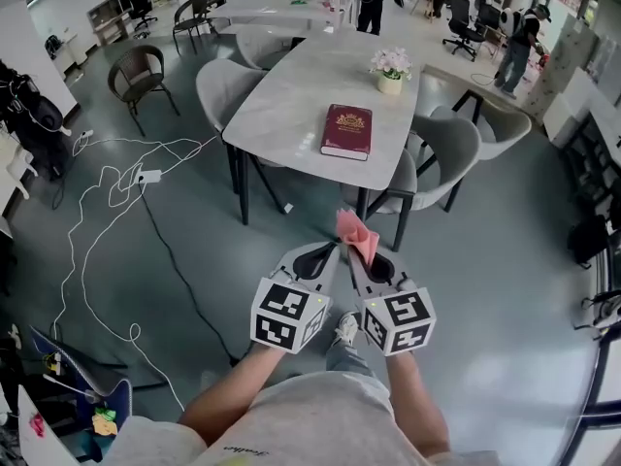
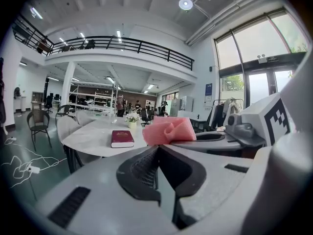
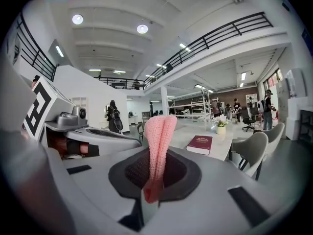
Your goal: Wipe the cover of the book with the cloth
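Note:
A dark red book (image 1: 346,131) lies flat on the pale table (image 1: 291,95), well ahead of both grippers; it also shows as the book (image 2: 121,138) and the book (image 3: 199,144). My right gripper (image 1: 355,252) is shut on a pink cloth (image 1: 355,232), which stands up folded between its jaws as the cloth (image 3: 157,151). My left gripper (image 1: 330,252) sits beside it, jaws together with nothing between them, the cloth (image 2: 168,130) just past its tip. Both are held over the floor, short of the table.
A small pot of flowers (image 1: 390,70) stands at the table's far end. Grey chairs (image 1: 456,153) flank the table. White cables (image 1: 121,187) trail over the floor at left. People stand in the background (image 1: 514,42).

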